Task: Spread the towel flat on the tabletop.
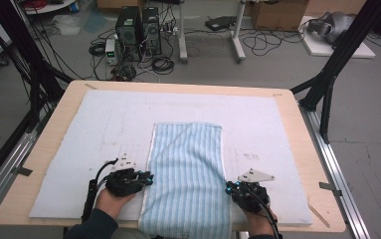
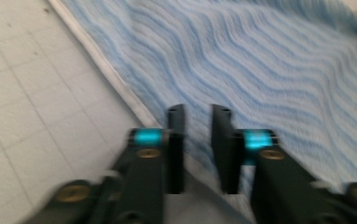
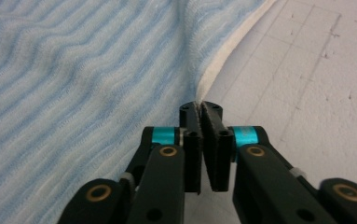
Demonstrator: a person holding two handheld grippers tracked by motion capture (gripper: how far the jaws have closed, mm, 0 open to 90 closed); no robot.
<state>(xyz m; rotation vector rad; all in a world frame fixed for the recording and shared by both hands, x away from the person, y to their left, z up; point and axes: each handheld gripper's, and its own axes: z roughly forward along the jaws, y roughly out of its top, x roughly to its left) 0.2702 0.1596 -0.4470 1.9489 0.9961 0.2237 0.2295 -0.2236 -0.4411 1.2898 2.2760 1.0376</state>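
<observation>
The step in hand appears to be taking hold of the two long edges of the towel (image 1: 187,174) near its front end, ready to lift or fold it. To do this well, both holds should sit level with each other and bite only the white hem, so the cloth comes up square and without a twist. The right gripper (image 3: 201,111) is clenched on the towel's right edge; its own view shows the hem pinched between the pads at the tips, and that bite looks shallow and may slip under tension. The left gripper (image 2: 198,122) is released: its jaws stand apart over the left hem, with cloth beneath the gap but no pad pressing on it, so it should settle lower before it clamps. The towel is pale blue with fine lighter stripes and white borders, folded into a long strip. It lies flat on the white mat (image 1: 103,124) at the table's middle, its near end hanging over the front edge.
</observation>
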